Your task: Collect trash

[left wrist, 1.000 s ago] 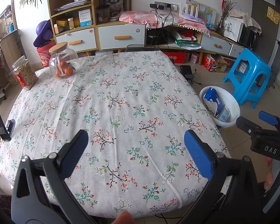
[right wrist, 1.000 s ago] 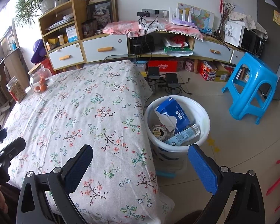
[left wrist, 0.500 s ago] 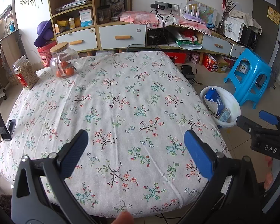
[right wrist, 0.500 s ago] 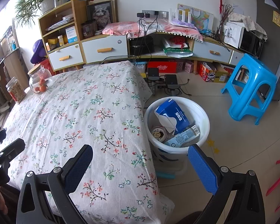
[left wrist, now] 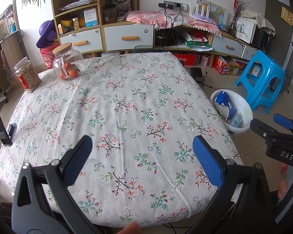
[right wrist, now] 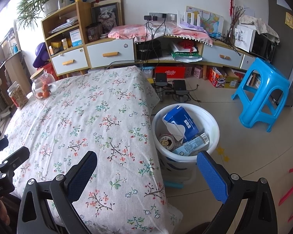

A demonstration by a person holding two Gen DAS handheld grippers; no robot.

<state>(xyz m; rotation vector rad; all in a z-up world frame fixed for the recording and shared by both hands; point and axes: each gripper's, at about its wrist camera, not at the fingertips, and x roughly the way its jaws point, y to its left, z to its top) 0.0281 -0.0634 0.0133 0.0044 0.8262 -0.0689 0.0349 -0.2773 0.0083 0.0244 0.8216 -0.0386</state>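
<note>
A white trash bin stands on the floor at the table's right edge; it also shows in the left wrist view. It holds a blue carton, a can and a wrapper. My left gripper is open and empty above the near part of the floral tablecloth. My right gripper is open and empty, over the table's near right corner, just short of the bin. The right gripper's fingers show at the right edge of the left wrist view.
A glass jar of oranges and a jar of snacks stand at the table's far left. A black phone stand is at the left edge. A blue stool stands right of the bin. Cabinets line the back wall.
</note>
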